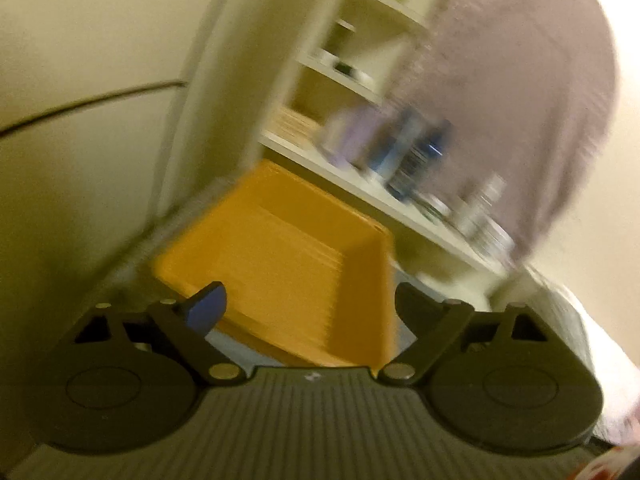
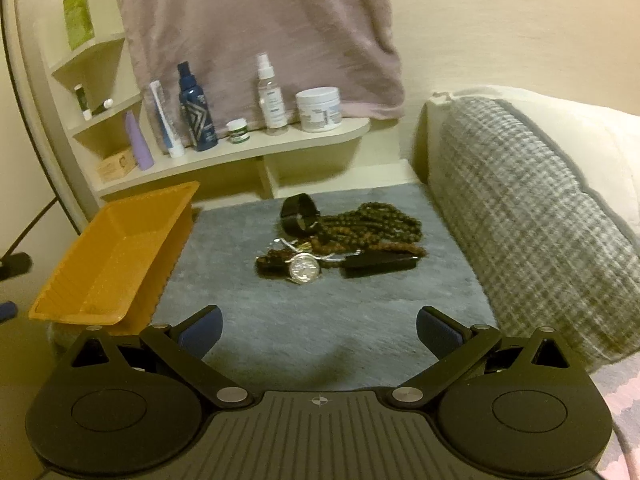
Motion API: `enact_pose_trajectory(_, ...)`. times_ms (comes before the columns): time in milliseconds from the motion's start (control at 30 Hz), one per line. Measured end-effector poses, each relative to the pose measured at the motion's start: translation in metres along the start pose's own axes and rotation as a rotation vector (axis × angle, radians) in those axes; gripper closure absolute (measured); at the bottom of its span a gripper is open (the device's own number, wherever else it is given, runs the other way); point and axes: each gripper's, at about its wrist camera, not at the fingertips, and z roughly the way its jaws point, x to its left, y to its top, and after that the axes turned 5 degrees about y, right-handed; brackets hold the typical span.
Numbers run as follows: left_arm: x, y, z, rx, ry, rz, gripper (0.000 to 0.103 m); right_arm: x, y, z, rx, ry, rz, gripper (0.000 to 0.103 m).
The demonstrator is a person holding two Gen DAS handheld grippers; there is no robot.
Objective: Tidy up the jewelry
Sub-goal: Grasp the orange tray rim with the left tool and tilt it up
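A pile of jewelry lies on the grey mat [image 2: 320, 332] in the right wrist view: a silver watch [image 2: 305, 268], a black band watch [image 2: 299, 212], dark bead necklaces [image 2: 376, 220] and a flat black piece [image 2: 378, 264]. My right gripper [image 2: 318, 332] is open and empty, short of the pile. An orange tray [image 2: 116, 256] stands at the mat's left edge and looks empty. The left wrist view is blurred. There my left gripper [image 1: 308, 304] is open just above the near end of the orange tray [image 1: 288, 256], with nothing pinched between its fingers.
A cream shelf [image 2: 320, 136] behind the mat carries bottles, a tube and a white jar [image 2: 319, 109]. A mauve towel [image 2: 256, 20] hangs above it. A grey checked pillow [image 2: 532, 208] borders the mat on the right. A wall closes the left side.
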Motion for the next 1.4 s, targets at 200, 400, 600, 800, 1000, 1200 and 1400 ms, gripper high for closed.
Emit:
enact_pose_trajectory(200,0.046,0.015,0.025,-0.043,0.102,-0.057,0.024,0.012,0.009,0.020,0.016,0.009,-0.028,0.000)
enact_pose_trajectory(400,0.077,0.007,0.061,-0.011,0.108,-0.109,0.039,0.021,0.014,0.040,0.042,-0.003,-0.050,0.000)
enact_pose_trajectory(600,0.092,0.000,0.085,0.011,0.066,-0.177,0.057,0.025,0.011,0.057,0.083,-0.028,-0.053,0.000)
enact_pose_trajectory(800,0.092,-0.002,0.098,0.026,0.040,-0.203,0.072,0.030,0.013,0.066,0.091,-0.043,-0.069,0.000)
enact_pose_trajectory(1000,0.089,0.000,0.099,0.026,0.023,-0.212,0.085,0.035,0.017,0.070,0.090,-0.043,-0.079,0.000)
enact_pose_trajectory(1200,0.082,0.003,0.095,0.026,0.045,-0.165,0.092,0.034,0.016,0.070,0.088,-0.041,-0.071,0.000)
enact_pose_trajectory(1400,0.061,0.010,0.087,0.018,0.077,-0.021,0.094,0.026,0.014,0.071,0.080,-0.042,-0.056,0.001)
